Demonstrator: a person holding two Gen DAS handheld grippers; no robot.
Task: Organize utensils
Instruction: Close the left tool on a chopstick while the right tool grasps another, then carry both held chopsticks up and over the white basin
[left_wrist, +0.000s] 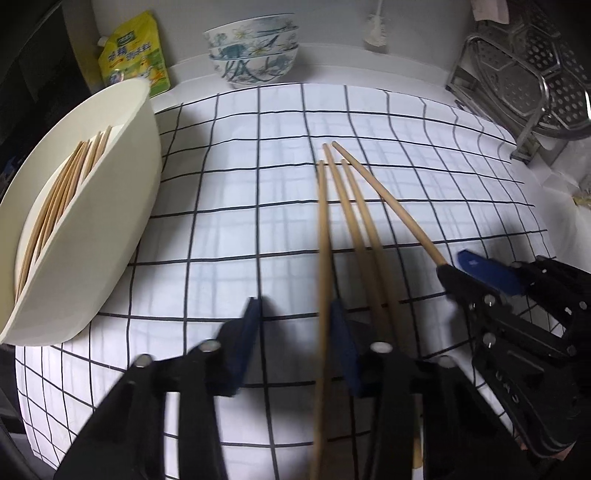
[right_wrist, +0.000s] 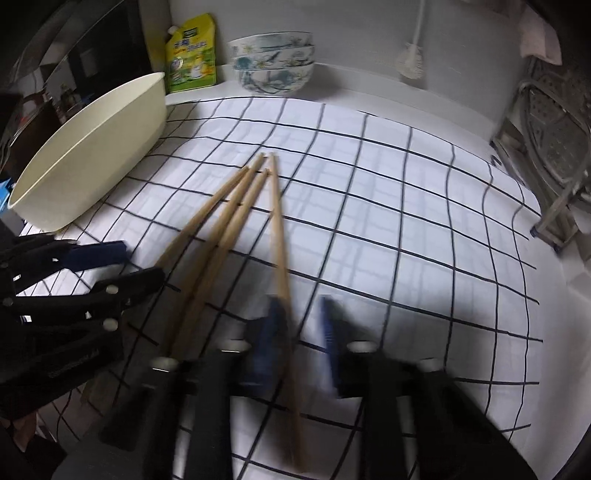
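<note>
Checked cloth (left_wrist: 236, 229) on counter (left_wrist: 332, 70); left fingers (left_wrist: 251, 332) spread by chopsticks (left_wrist: 354, 221); right fingers (left_wrist: 480, 269) tight on one chopstick (left_wrist: 399, 214)

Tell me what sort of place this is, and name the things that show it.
Most likely a home kitchen counter. Stacked patterned bowls stand against the back wall, a metal dish rack sits at the right, and wooden chopsticks lie on a checked cloth beside a white tub holding more.

4 chopsticks (left_wrist: 354, 221) lie on the cloth (left_wrist: 240, 184), right of the tub (left_wrist: 110, 221).
</note>
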